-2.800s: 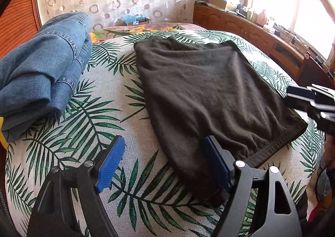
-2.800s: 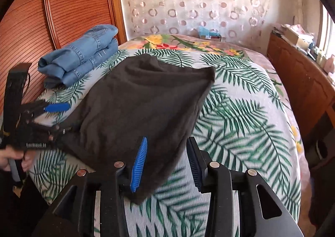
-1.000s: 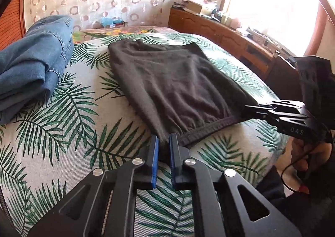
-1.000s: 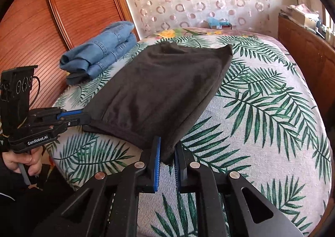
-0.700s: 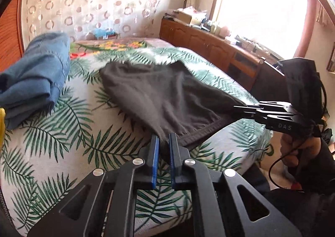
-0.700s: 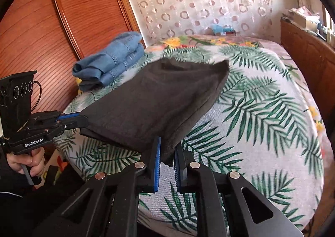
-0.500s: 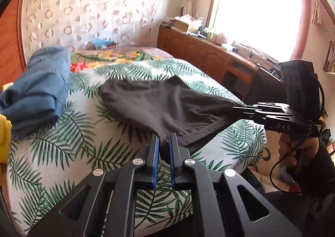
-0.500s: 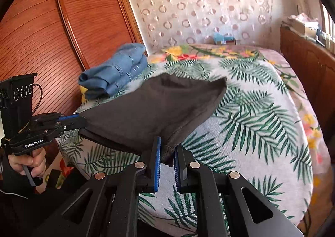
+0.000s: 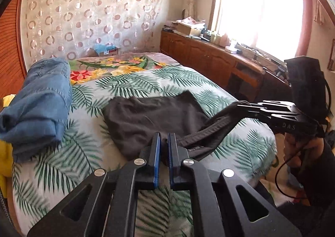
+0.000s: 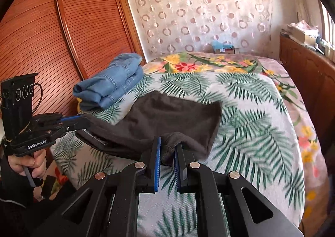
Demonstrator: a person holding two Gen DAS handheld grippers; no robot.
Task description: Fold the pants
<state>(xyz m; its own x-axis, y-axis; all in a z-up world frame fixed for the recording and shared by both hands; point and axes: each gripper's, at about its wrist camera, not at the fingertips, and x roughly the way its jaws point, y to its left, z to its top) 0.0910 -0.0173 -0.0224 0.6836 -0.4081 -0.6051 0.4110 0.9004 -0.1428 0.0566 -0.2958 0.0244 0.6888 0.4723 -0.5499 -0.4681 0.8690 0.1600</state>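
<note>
Dark grey pants (image 9: 150, 117) lie folded on the palm-print bed, their near waistband edge lifted off the cover. My left gripper (image 9: 164, 138) is shut on one corner of that edge. My right gripper (image 10: 167, 144) is shut on the other corner. The pants (image 10: 171, 117) hang stretched between the two grippers, with the far end resting on the bed. In the left wrist view the right gripper (image 9: 242, 105) holds the band at the right. In the right wrist view the left gripper (image 10: 83, 121) holds it at the left.
Folded blue jeans (image 9: 39, 107) lie on the bed's left side, with something yellow under them (image 9: 5, 153). A wooden wardrobe (image 10: 52, 38) stands to the left. A wooden cabinet (image 9: 209, 57) with clutter runs along the window side. A patterned curtain (image 10: 199, 13) hangs behind the bed.
Both grippers have closed on the pants' near corners and lifted them up and back. The near half of the pants has risen off the bed and the cloth has slid toward me.
</note>
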